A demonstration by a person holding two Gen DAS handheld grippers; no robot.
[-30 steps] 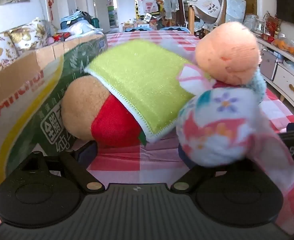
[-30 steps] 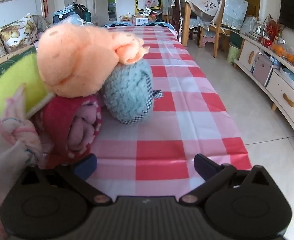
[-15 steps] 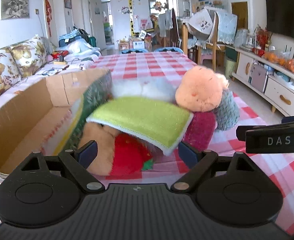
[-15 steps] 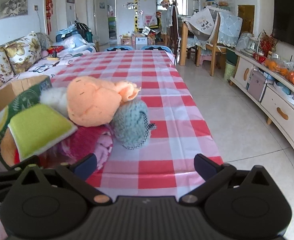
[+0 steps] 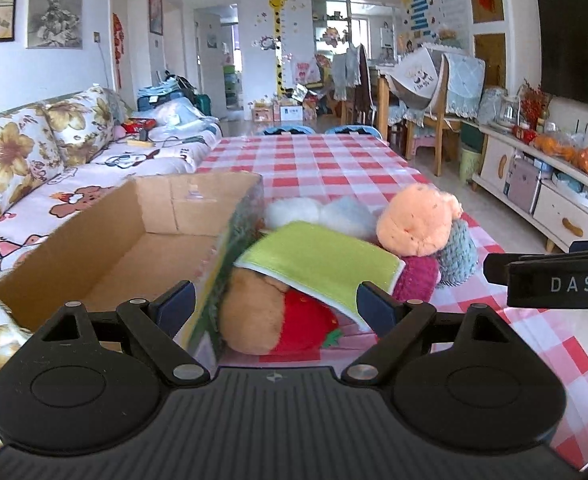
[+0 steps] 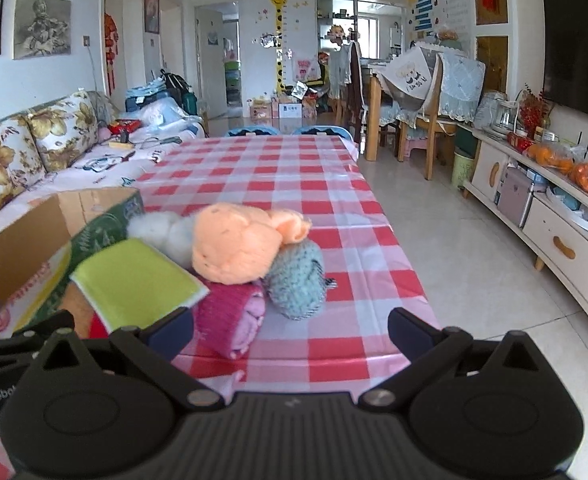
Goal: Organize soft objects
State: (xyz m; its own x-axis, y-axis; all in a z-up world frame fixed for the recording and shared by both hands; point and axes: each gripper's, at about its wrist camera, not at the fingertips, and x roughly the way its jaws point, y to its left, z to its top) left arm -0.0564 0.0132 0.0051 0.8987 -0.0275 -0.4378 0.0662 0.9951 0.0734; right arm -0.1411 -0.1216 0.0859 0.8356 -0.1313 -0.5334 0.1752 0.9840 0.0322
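Both tools are drawn back from the soft pile; left tool (image 5: 274, 304) and right tool (image 6: 289, 326) are spread wide, nothing held, beside the cardboard box (image 5: 141, 236).

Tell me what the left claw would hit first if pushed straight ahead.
Probably the tan and red plush lying between the open left claw fingers, under the green sponge; the cardboard box wall is close by, depth unclear.
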